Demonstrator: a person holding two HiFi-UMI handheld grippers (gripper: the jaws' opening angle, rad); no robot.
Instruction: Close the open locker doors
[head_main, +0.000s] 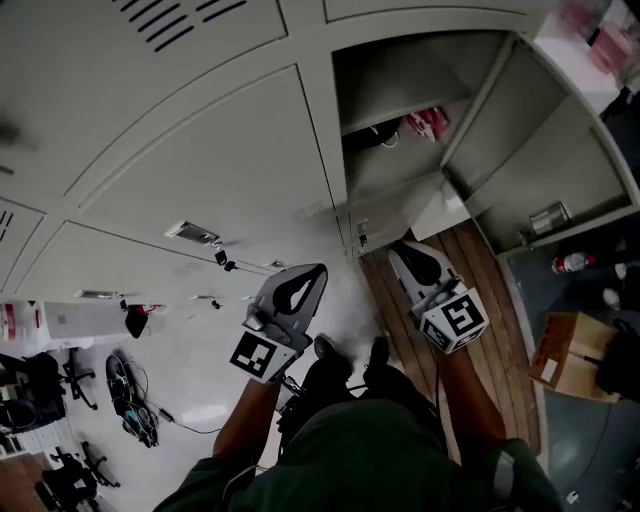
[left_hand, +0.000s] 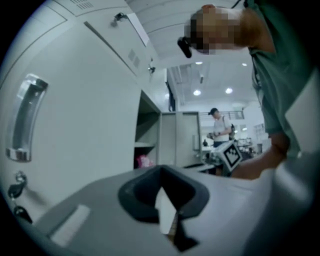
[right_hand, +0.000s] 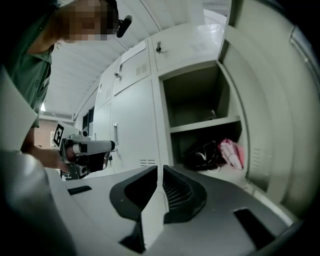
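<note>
One locker (head_main: 400, 130) stands open at the upper right of the head view, its door (head_main: 545, 150) swung out to the right. Inside lie a pink bag (right_hand: 231, 152) and a black item (right_hand: 202, 155) under a shelf. My right gripper (head_main: 397, 247) hangs just below the opening, its jaws together and nothing in them. The right gripper view looks into the compartment (right_hand: 200, 115), with the door (right_hand: 272, 100) at its right. My left gripper (head_main: 318, 268) is shut and empty, in front of a closed door (left_hand: 80, 115) with a chrome handle (left_hand: 25, 120).
Closed lockers fill the left of the head view, some with keys (head_main: 222, 257) hanging from them. A cardboard box (head_main: 565, 350) and a red-and-white bottle (head_main: 570, 263) sit on the floor at the right. Bags and chairs (head_main: 130, 395) lie at the lower left. Another person (left_hand: 220, 125) stands far off.
</note>
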